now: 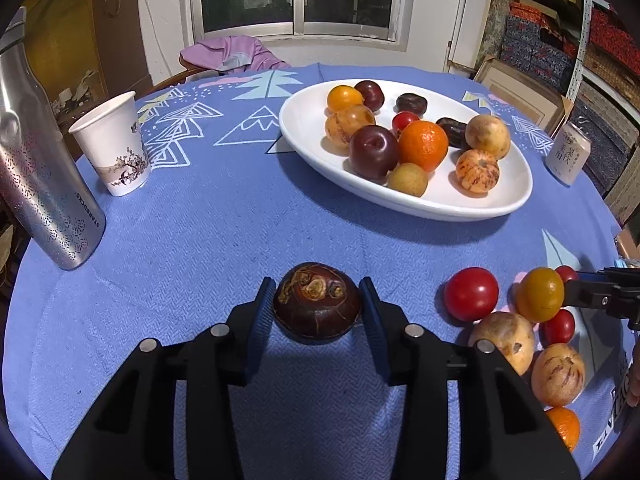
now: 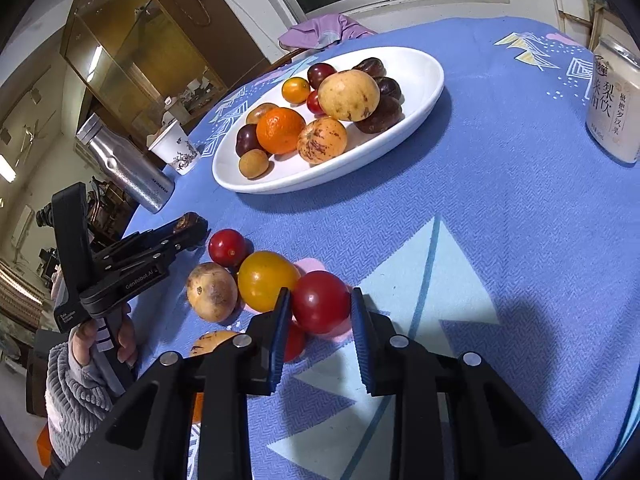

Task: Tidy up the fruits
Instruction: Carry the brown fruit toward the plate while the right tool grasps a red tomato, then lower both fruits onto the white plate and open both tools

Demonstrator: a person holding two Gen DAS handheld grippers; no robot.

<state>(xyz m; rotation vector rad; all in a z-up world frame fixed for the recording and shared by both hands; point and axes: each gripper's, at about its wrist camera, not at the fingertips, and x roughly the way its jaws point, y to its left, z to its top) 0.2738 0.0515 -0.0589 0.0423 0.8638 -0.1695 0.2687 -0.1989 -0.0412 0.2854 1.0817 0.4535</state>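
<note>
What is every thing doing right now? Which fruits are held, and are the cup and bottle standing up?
Left gripper: shut on dark brown fruit.
Right gripper: open around red tomato, which sits on the cloth.
White plate: holding a pile of fruit.
Yellow tomato: loose on the cloth, touching the red tomato.
Paper cup: upright.
Silver bottle: standing, cap on.
Drink can: upright.
</note>
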